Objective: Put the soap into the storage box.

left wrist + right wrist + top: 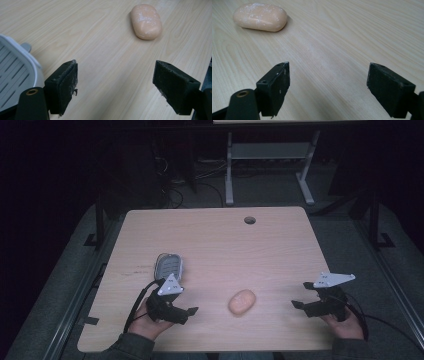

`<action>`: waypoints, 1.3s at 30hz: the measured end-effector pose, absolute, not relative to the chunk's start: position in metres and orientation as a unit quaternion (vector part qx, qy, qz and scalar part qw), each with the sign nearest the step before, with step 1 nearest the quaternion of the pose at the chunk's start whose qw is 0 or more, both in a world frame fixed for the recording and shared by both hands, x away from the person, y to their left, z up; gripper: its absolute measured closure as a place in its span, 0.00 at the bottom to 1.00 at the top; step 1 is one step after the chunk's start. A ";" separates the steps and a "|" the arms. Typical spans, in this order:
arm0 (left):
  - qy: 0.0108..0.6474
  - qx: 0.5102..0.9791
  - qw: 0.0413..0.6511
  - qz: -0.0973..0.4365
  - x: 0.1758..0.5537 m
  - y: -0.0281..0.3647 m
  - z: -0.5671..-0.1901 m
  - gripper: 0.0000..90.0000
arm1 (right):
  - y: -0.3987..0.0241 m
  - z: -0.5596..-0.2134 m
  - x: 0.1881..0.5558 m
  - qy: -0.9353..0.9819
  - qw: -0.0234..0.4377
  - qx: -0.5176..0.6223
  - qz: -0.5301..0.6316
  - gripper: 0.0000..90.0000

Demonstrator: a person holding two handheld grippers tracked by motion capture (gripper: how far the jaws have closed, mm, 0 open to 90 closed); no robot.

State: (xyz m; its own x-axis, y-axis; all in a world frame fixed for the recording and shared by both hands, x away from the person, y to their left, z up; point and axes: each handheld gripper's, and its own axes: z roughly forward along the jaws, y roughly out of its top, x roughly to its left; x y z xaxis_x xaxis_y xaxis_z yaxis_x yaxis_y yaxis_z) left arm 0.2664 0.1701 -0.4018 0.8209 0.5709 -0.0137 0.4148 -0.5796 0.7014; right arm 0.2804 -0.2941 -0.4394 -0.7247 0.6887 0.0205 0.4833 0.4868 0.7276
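Observation:
A peach bar of soap [242, 302] lies on the wooden table [225, 240] near its front edge, between my two grippers. A white slatted soap dish [168, 266] sits to its left, just beyond my left gripper [184, 301]. That gripper is open, holds nothing and points right toward the soap. My right gripper [302, 295] is also open and holds nothing; it points left at the soap from the table's right side. In the left gripper view, the soap [146, 21] lies ahead of the left gripper [117, 87], slightly right, and the dish [15, 75] is beside the left jaw. The right gripper view has the soap [260, 17] ahead and to the left of the right gripper [328, 87].
A round cable hole [249, 220] sits near the table's far edge. Beyond the table stand the white legs of another desk [229, 175] and cables on a dark floor. The table's front edge runs close under both hands.

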 end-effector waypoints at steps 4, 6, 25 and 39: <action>0.272 0.887 0.360 0.099 0.270 0.157 -0.402 0.22 | -0.295 -0.439 0.280 0.850 0.137 0.345 0.372 0.20; 0.269 0.889 0.359 0.094 0.272 0.150 -0.402 0.22 | -0.295 -0.439 0.280 0.850 0.138 0.345 0.373 0.20; 0.247 0.908 0.332 0.060 0.288 0.090 -0.409 0.23 | -0.296 -0.438 0.281 0.848 0.137 0.341 0.382 0.20; 0.247 0.915 0.317 0.042 0.298 0.067 -0.418 0.23 | -0.300 -0.439 0.281 0.846 0.137 0.343 0.385 0.20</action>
State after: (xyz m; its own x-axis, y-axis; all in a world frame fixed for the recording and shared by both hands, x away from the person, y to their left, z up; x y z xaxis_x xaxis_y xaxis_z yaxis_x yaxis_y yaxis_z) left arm 0.2978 0.0671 -0.4181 0.8741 0.4790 -0.0807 0.4264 -0.6771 0.5998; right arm 0.2813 -0.2996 -0.4392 -0.7271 0.6858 0.0330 0.4753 0.4680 0.7450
